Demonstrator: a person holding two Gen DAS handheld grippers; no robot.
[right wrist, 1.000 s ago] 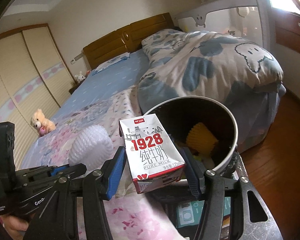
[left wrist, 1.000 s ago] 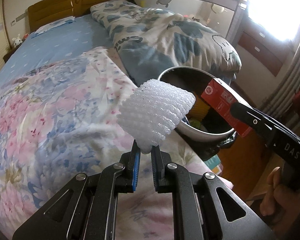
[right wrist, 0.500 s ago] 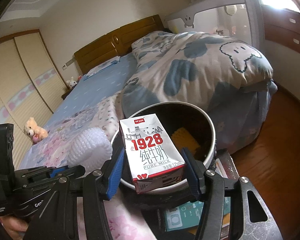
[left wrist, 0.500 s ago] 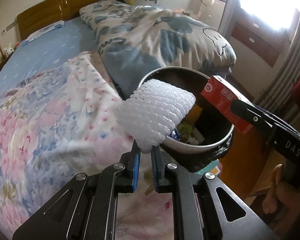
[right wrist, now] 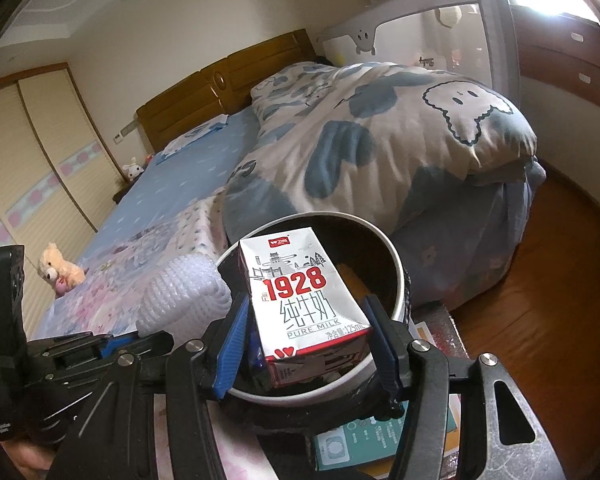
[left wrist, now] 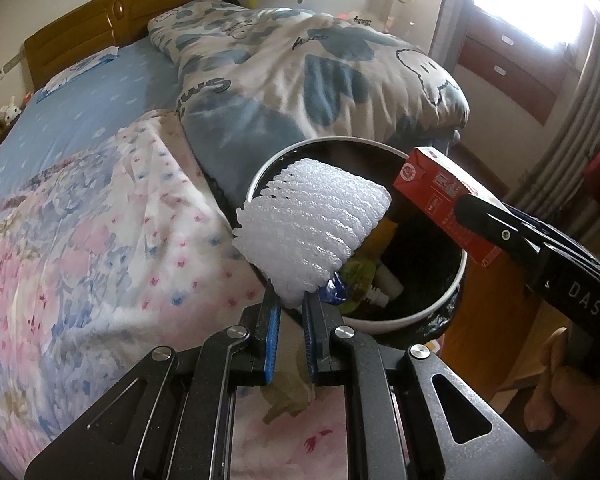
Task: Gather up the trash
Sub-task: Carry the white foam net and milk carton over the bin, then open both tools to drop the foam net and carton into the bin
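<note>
My left gripper [left wrist: 291,303] is shut on a white foam net sleeve [left wrist: 314,229] and holds it over the near-left rim of the round trash bin [left wrist: 400,322]. My right gripper [right wrist: 306,316] is shut on a red and white "1928" milk carton [right wrist: 304,300], held above the bin [right wrist: 398,276]. In the left wrist view the carton [left wrist: 440,196] hangs over the bin's right side. The foam sleeve also shows in the right wrist view [right wrist: 176,292]. The bin holds a yellow piece, a green pouch and other trash.
The bin stands beside the bed, whose floral sheet [left wrist: 80,240] and blue patterned duvet [left wrist: 320,68] lie left and behind it. A teddy bear [right wrist: 58,268] sits on the bed. Wooden floor [right wrist: 560,280] and drawers lie to the right. A teal box [right wrist: 352,446] lies below the bin.
Both grippers have moved closer to the bin with their loads. The foam sleeve has gone from over the bed to over the bin's rim, and the carton now sits over the opening.
</note>
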